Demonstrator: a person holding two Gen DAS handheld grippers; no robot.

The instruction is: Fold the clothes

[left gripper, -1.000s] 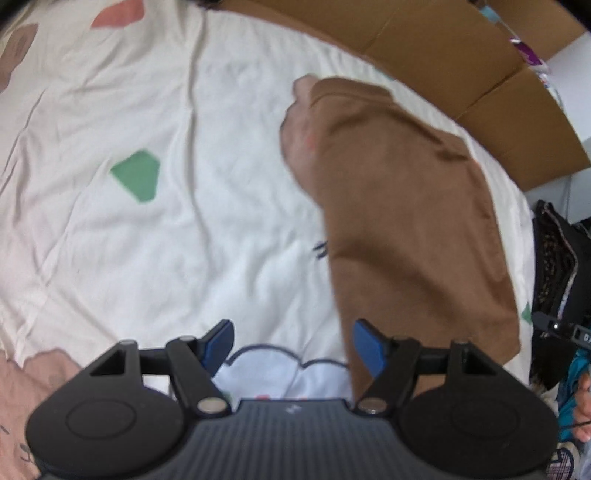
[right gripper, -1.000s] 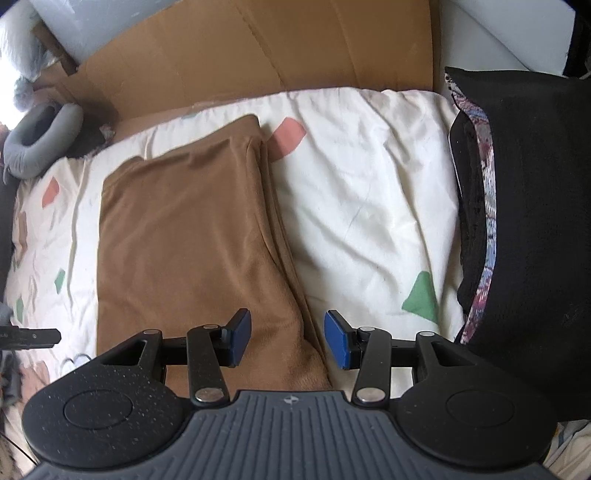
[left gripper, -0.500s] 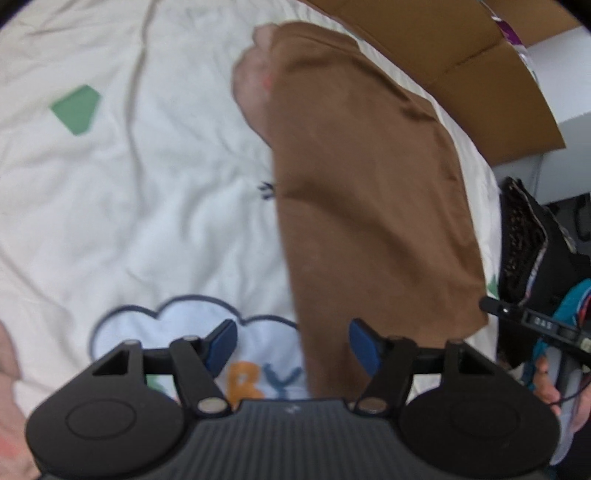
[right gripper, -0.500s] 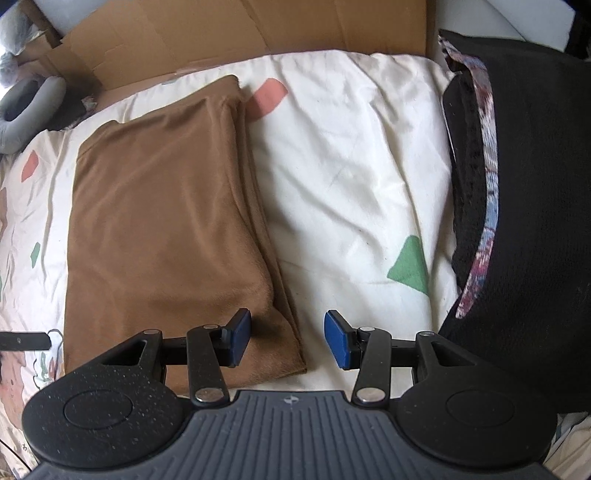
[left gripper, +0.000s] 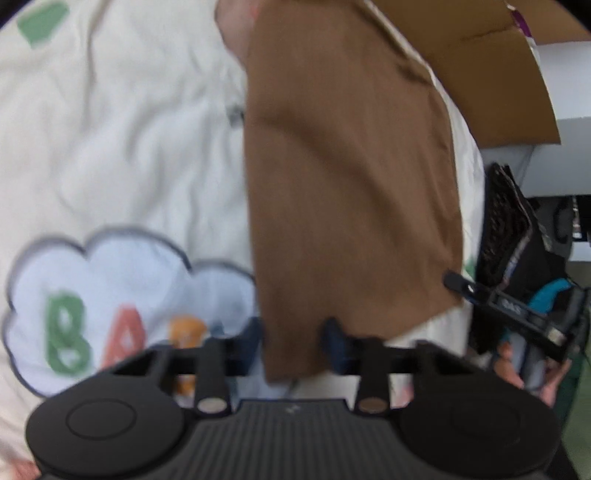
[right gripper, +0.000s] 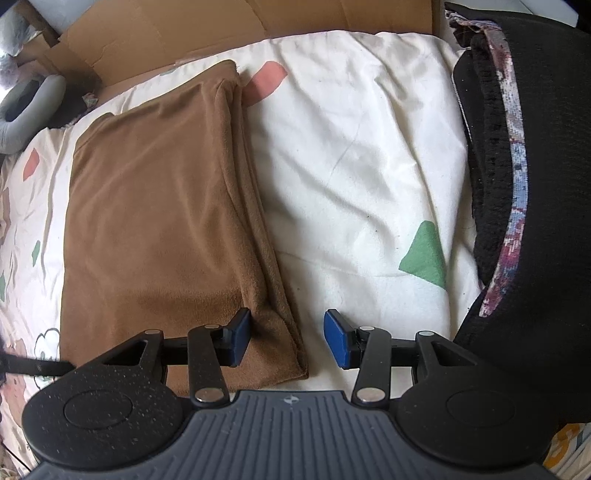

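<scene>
The folded brown garment (right gripper: 162,221) is lying on the bed's patterned quilt (right gripper: 354,155). The left hand-held gripper (left gripper: 293,347) is closing around the garment's near left corner; contact is too blurred to confirm. The right hand-held gripper (right gripper: 286,339) is hovering open over the near right corner. Both should probably pinch every layer, then lift evenly.

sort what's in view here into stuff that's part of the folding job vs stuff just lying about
Part of the job:
- brown garment
- left gripper, jaws closing around its near corner
- right gripper, open at the other corner

Lying about:
- black clothing
- cardboard
- grey neck pillow
</scene>
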